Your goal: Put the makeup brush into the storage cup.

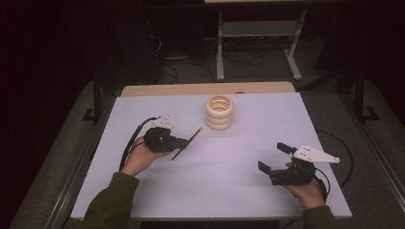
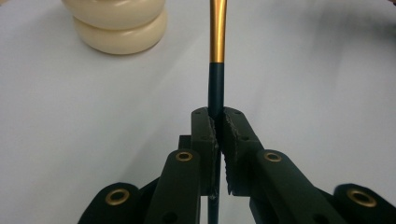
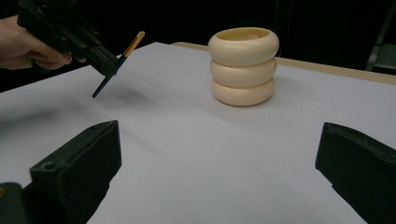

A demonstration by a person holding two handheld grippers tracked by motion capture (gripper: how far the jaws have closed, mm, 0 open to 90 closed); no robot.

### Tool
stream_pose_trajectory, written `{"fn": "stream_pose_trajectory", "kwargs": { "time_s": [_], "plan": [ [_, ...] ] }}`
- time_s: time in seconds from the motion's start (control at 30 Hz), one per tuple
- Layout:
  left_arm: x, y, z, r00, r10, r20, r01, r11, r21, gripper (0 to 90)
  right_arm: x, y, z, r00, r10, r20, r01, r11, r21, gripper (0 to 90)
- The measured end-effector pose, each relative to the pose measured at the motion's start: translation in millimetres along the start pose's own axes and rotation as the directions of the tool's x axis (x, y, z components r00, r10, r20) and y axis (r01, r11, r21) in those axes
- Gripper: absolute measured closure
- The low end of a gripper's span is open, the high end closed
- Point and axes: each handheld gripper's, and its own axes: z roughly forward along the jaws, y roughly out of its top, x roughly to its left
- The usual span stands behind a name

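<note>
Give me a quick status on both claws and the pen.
Left claw shut on pen, lifted off table. Right claw open, idle. Cream ribbed holder ahead, path unobstructed.

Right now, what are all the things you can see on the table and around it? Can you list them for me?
Cream ribbed holder shaped like three stacked rings: one, cream, upright at the far middle of the table, open at the top.
Thin dark pen with a gold end: one, dark blue-black and gold, held above the table, gold end pointing toward the holder.
White table top: one, white, with a tan wooden edge at the far side.
Metal frame legs: pale grey, on the floor behind the table.
Left claw: one, black, shut on the pen, left of the holder.
Right claw: one, black, jaws wide apart, near right part of the table.
Hands: two, each holding a claw, in dark green sleeves.
</note>
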Motion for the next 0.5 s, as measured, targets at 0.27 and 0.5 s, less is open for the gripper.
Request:
{"fn": "stream_pose_trajectory", "kwargs": {
  "time_s": [0.27,0.5],
  "plan": [
    [-2.0,-7.6,-0.3,0.9999,-0.009,-0.009,0.009,0.9985,-0.055,83.8,1.7,7.3,11.7,0.9998,0.0,-0.021,0.0,1.0,0.001,0.0],
    [-4.2,-6.1,-3.4,0.9996,-0.028,-0.002,0.028,0.9938,-0.107,83.8,4.4,14.9,25.2,0.9986,0.001,-0.053,-0.001,1.0,-0.005,0.0]
  ]
}}
